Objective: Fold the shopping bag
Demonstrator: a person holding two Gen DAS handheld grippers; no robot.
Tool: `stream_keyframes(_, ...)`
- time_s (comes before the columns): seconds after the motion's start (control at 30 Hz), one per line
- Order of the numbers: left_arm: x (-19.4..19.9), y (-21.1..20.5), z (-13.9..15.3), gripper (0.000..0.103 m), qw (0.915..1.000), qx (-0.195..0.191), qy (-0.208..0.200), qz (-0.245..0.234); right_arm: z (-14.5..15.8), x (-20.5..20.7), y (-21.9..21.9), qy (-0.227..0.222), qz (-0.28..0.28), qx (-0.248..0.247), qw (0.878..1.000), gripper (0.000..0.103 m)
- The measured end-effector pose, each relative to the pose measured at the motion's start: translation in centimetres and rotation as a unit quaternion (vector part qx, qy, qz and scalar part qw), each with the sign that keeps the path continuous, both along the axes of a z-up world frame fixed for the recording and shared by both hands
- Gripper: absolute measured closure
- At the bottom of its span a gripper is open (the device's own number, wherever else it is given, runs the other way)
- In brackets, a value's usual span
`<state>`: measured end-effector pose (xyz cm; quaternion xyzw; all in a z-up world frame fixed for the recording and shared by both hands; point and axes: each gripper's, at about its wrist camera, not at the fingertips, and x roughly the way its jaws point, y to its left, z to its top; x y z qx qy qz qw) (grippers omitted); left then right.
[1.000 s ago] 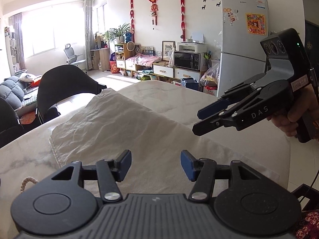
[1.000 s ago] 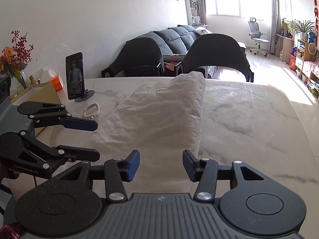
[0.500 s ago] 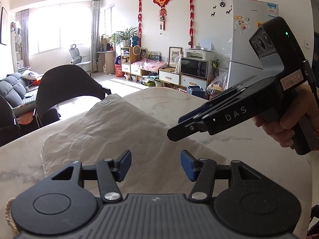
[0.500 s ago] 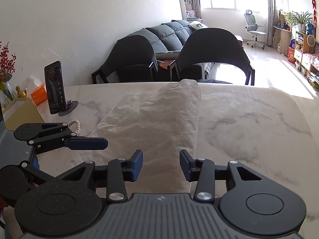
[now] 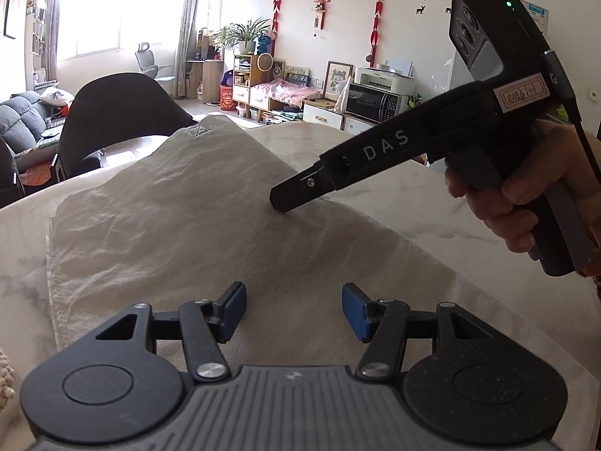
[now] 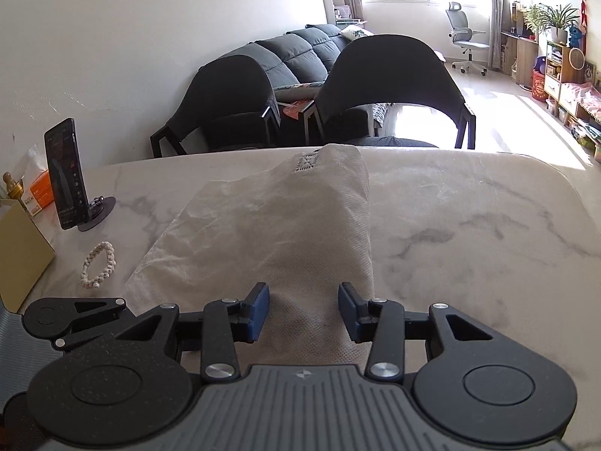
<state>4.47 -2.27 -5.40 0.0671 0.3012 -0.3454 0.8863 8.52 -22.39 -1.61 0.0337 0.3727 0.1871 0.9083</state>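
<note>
A pale woven shopping bag lies flat on the marble table, folded lengthwise into a long strip. My left gripper hovers low over the bag's near end; its jaws are opening and nothing is between them. My right gripper stands open over the bag's near right edge with only cloth below its blue pads. The left wrist view shows the right gripper side-on, held by a hand, its tip just above the bag. Part of the left gripper's fingers shows in the right wrist view.
On the table's left side stand a phone on a stand, a beaded bracelet, a cardboard box and an orange tissue pack. Two dark chairs sit at the far edge.
Both grippers have moved forward and down over the bag. The right gripper has swung closer to the left, its tip now over the cloth. The right jaws narrowed slightly.
</note>
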Motion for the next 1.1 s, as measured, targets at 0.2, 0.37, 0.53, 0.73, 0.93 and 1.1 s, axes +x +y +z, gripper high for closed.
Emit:
stream_keyframes(0.2,0.1,-0.1,0.1,0.036,1.0,0.004,0.002,-0.006,-1.1,1.1,0.3,0.01,-0.007,-0.009,1.0,0.058)
stream_keyframes(0.37,-0.1,-0.7,0.1,0.028,0.9996,0.021,-0.005,-0.015,-1.9,1.8,0.4,0.009,-0.015,-0.017,1.0,0.058)
stream_keyframes(0.53,-0.6,-1.0,0.0,0.023,0.9994,0.024,-0.004,-0.023,-2.0,2.4,0.9,0.004,-0.017,-0.032,0.999,0.058)
stream_keyframes(0.73,-0.4,-0.7,0.0,0.022,0.9996,0.012,0.004,-0.025,-2.3,3.7,1.3,-0.003,-0.021,-0.041,0.999,0.058)
stream_keyframes(0.93,-0.2,-0.6,0.1,0.021,0.9996,0.009,0.006,-0.027,-2.4,4.9,1.6,-0.016,-0.022,-0.055,0.998,0.058)
stream_keyframes(1.1,0.1,-0.4,0.1,0.02,0.9996,0.004,0.009,-0.028,-2.5,5.7,1.5,-0.026,-0.016,-0.056,0.998,0.058)
